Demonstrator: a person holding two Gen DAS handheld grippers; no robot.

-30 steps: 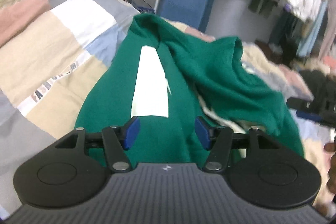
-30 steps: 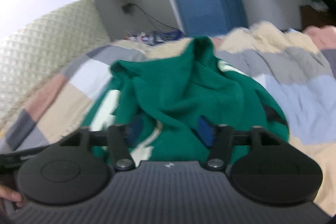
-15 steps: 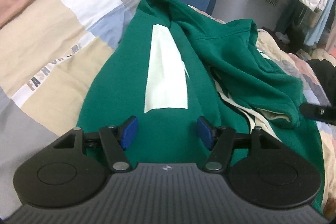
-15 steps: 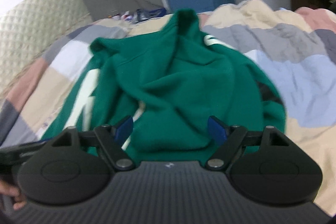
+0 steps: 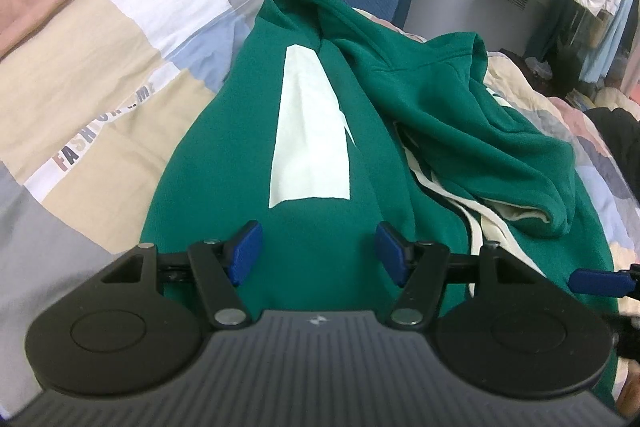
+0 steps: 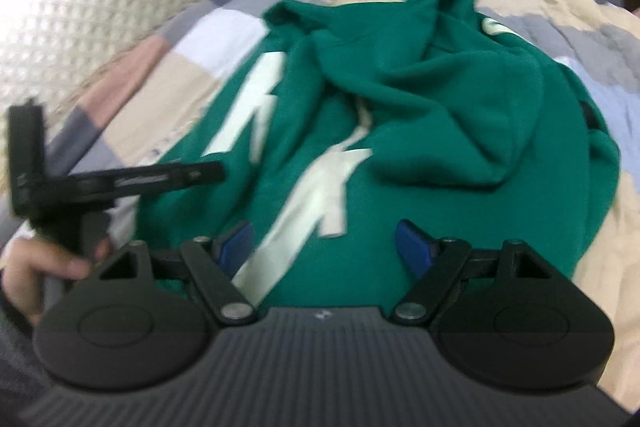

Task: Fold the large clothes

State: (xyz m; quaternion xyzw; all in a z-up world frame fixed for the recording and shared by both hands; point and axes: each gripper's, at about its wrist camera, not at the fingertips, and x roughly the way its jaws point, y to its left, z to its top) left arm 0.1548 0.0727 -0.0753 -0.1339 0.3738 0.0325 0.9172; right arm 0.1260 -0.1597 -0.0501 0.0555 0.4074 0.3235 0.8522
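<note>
**Both grippers close in over the rumpled hoodie**

The green fleece hoodie with white lettering (image 5: pixel 320 131) lies bunched on the patchwork quilt (image 5: pixel 92 75), hood and a sleeve heaped on its right half. It looms larger than a second ago; the right gripper (image 6: pixel 326 241) has swung in beside the left gripper (image 5: pixel 316 253). Both have blue pads apart, gripping nothing, so folding looks barely begun

A large green fleece hoodie with cream-white printed patches (image 5: pixel 312 131) lies rumpled on the patchwork quilt, its hood and drawstrings bunched toward the right.
</note>
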